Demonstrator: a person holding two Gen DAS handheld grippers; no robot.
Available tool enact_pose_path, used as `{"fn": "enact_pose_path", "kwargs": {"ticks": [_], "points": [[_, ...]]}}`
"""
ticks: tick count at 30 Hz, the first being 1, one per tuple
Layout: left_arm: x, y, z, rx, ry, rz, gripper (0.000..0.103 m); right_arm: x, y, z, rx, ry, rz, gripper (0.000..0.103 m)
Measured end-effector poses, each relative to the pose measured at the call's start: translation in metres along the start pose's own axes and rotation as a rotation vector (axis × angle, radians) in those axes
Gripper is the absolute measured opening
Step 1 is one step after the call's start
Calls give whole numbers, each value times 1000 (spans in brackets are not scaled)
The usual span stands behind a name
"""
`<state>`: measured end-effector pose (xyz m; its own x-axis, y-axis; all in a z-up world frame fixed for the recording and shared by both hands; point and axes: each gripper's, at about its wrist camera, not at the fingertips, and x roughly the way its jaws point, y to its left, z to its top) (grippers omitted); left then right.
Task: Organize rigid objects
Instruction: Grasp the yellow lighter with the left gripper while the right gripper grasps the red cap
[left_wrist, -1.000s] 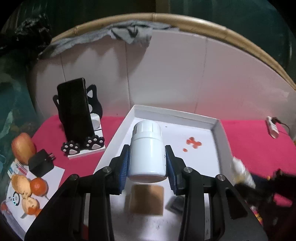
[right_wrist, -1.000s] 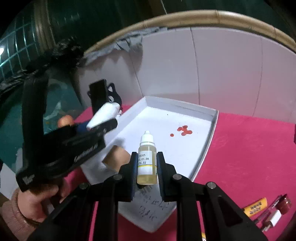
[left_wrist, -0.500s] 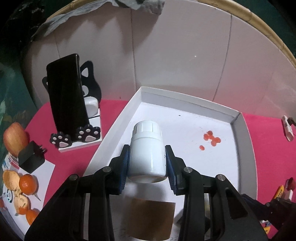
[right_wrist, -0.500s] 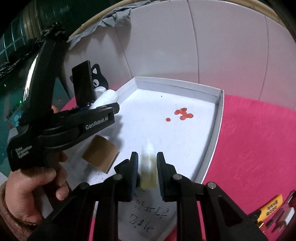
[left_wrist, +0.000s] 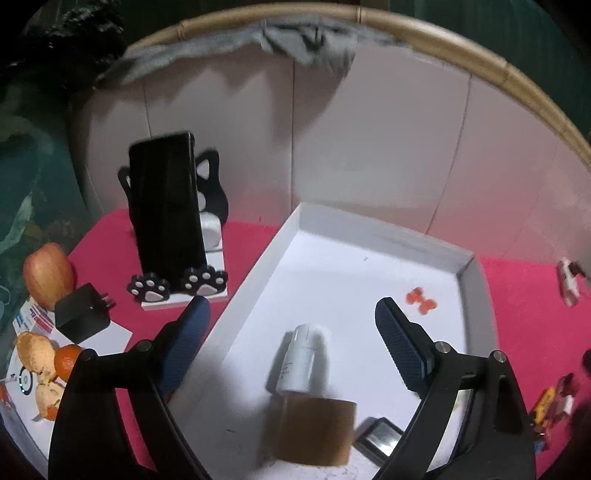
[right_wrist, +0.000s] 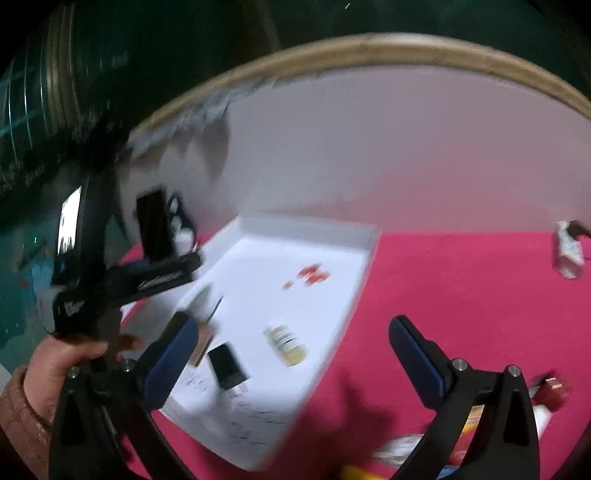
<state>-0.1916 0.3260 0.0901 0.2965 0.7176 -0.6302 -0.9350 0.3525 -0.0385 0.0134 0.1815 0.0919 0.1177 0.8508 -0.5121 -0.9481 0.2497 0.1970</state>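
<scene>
My left gripper (left_wrist: 291, 321) is spread wide and holds nothing; the white bottle (left_wrist: 301, 363) lies on its side in the tray (left_wrist: 258, 269) between and just ahead of the pads. My right gripper (right_wrist: 291, 339) is equally wide apart and empty, with the small dropper bottle (right_wrist: 286, 345) lying in the tray ahead of it, near the right rim.

The risk I see is rolling. Both bottles are round and on their sides, so a nudge from a finger as I pull away could send either one across the smooth tray floor. The white bottle touches the brown cardboard piece (left_wrist: 312, 430), which may check it on that side. The dropper bottle could ride up against the low wall. The right view is badly blurred, so I would not trust fine positions there.

A small black block (right_wrist: 226, 365) also lies in the tray, beside some red specks (left_wrist: 421, 300). The tray sits on a red worktop (right_wrist: 461, 288), backed by white panels (left_wrist: 388, 147) under a bamboo rim (left_wrist: 443, 37). To the left stand a phone (left_wrist: 166, 206) in a cat stand (left_wrist: 184, 288), an apple (left_wrist: 48, 275), a charger (left_wrist: 83, 312) and orange peel (left_wrist: 35, 349).
</scene>
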Motion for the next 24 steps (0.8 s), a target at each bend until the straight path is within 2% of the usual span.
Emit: {"fn": "enact_pose_path", "kwargs": {"ticks": [3, 6, 9, 13, 17, 20, 24], "points": [[-27, -5, -1, -9, -68, -76, 92, -36, -39, 6, 31, -82, -72, 103], [-49, -20, -7, 13, -110, -165, 92, -67, -80, 5, 84, -125, -160, 103], [-60, -45, -22, 49, -98, -270, 92, -89, -118, -8, 162, -135, -221, 103], [-70, -85, -54, 133, -10, -419, 92, -98, -153, -35, 247, -85, -269, 103], [-73, -125, -90, 241, 112, -548, 92, -93, -168, -64, 263, 1, -296, 103], [-75, -159, -118, 388, 151, -577, 92, -91, -185, -82, 310, 44, -301, 103], [-61, -189, -140, 509, 212, -566, 92, -93, -203, -92, 385, 57, -295, 103]]}}
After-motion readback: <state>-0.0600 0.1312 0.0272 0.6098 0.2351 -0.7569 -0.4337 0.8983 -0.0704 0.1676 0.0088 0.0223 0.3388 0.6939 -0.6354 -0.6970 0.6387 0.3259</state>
